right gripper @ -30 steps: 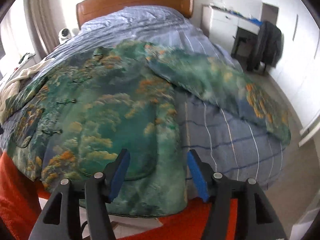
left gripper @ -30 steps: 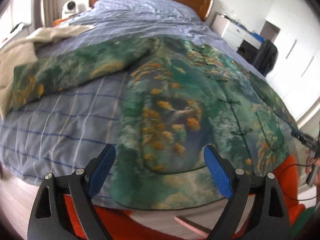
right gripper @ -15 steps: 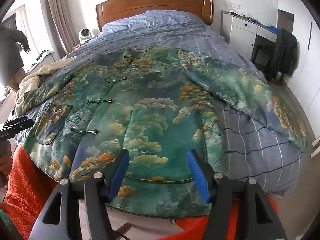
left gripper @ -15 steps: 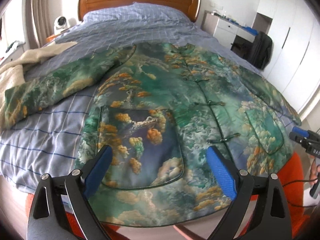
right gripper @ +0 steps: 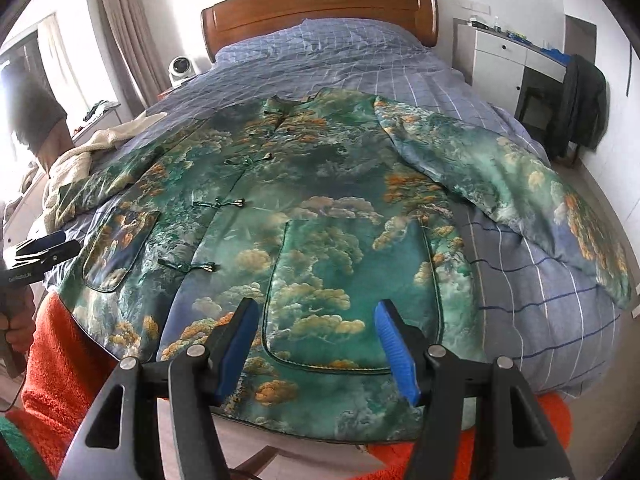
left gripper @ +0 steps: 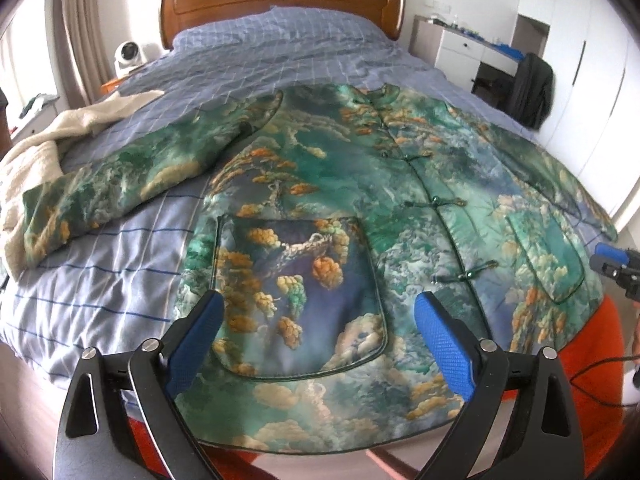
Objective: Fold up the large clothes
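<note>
A large green jacket [left gripper: 344,184] printed with orange trees and clouds lies front up and spread flat on the bed, collar toward the headboard, both sleeves stretched out sideways. It also shows in the right wrist view [right gripper: 320,216]. My left gripper [left gripper: 316,320] is open and empty, held above the hem over the jacket's left pocket [left gripper: 296,292]. My right gripper [right gripper: 316,320] is open and empty above the hem over the other pocket [right gripper: 352,292]. The right gripper's tip shows at the edge of the left wrist view [left gripper: 612,264]; the left gripper's tip shows in the right wrist view [right gripper: 40,250].
The bed has a blue checked cover [left gripper: 288,52] and a wooden headboard [right gripper: 320,8]. A cream blanket [left gripper: 36,160] lies at the bed's left edge. A white fan [right gripper: 182,66], a white desk [right gripper: 504,56] and a chair with a dark coat [right gripper: 580,100] stand around. An orange cloth [right gripper: 64,360] lies below the hem.
Both grippers have risen and pulled back from the hem, so the whole jacket now shows. Both stay open and empty. The jacket has not moved.
</note>
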Demonstrator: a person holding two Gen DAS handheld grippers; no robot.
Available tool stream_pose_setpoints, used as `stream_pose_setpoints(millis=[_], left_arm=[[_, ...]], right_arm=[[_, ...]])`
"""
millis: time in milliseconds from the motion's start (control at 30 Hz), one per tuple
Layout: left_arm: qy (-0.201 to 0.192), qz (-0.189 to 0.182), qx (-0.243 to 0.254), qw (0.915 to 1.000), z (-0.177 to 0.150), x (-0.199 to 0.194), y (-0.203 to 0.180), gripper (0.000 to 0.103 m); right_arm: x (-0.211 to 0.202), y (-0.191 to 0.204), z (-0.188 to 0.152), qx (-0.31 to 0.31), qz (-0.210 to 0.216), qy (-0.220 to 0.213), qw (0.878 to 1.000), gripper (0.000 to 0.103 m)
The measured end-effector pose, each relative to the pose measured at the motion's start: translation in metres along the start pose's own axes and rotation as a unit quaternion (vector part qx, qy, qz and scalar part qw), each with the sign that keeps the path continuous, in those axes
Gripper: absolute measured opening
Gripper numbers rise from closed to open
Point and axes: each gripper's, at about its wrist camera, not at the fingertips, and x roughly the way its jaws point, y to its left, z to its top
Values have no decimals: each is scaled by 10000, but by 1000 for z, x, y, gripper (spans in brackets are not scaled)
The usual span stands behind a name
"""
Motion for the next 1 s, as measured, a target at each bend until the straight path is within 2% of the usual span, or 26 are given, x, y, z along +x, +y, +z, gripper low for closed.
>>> stream_pose_setpoints(millis=[467, 700, 1000], left_arm=[[65, -14, -80, 9999, -2, 0, 8, 101], [109, 82, 57, 9999, -5, 0, 6, 101], [19, 52, 115, 9999, 5, -6, 1, 101]], right_arm=[[5, 11, 8, -161, 44, 15, 9999, 62], [5, 15, 9, -222, 39, -15, 9997, 62], [0, -1, 7, -31, -61, -96, 9999, 62]])
